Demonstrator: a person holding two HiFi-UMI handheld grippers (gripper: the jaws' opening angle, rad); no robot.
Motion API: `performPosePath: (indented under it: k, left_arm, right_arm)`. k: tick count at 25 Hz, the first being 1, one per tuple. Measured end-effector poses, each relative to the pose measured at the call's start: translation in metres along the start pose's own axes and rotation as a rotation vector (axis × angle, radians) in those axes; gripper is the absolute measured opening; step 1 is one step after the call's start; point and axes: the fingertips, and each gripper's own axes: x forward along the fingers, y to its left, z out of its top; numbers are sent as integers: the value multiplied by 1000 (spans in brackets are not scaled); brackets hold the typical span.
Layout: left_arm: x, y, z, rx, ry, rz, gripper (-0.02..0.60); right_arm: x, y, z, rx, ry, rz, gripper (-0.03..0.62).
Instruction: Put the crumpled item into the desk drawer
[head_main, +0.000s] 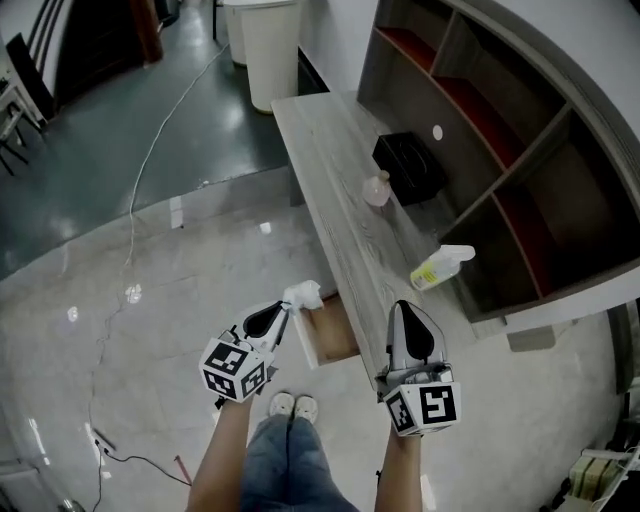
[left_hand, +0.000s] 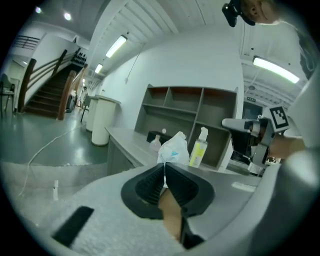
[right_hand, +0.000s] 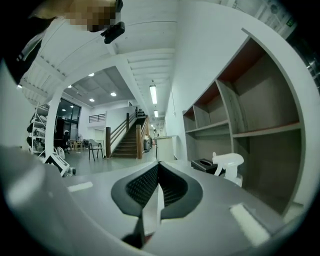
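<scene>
Glossy floor (head_main: 150, 290), grey shelving (head_main: 520, 150), staircase (left_hand: 45, 95)

Your left gripper (head_main: 286, 310) hangs just left of the open drawer (head_main: 330, 338), jaws pinched on the crumpled item (head_main: 303, 294). Your right gripper (head_main: 404, 306), jaws together and empty, sits right of the drawer.
</scene>
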Motion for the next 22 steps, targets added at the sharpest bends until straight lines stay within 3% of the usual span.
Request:
performPosePath:
  k: [6, 13, 15, 19, 22]
  left_arm:
    - [51, 1, -129, -81, 237, -71, 17]
    - [104, 2, -229, -104, 460, -134, 20]
    - [109, 1, -245, -122, 505, -147, 28]
    - [112, -4, -256, -128, 548, -170, 118]
    - [107, -5, -245, -123, 530, -166, 118]
  right_arm:
    - [6, -3, -72, 63, 88, -13, 12]
    - [13, -17, -134, 75, 128, -66, 12]
    - [12, -20, -141, 77, 135, -78, 12]
    - [12, -25, -140, 80, 128, -95, 12]
    - [13, -27, -134, 81, 119, -101, 12]
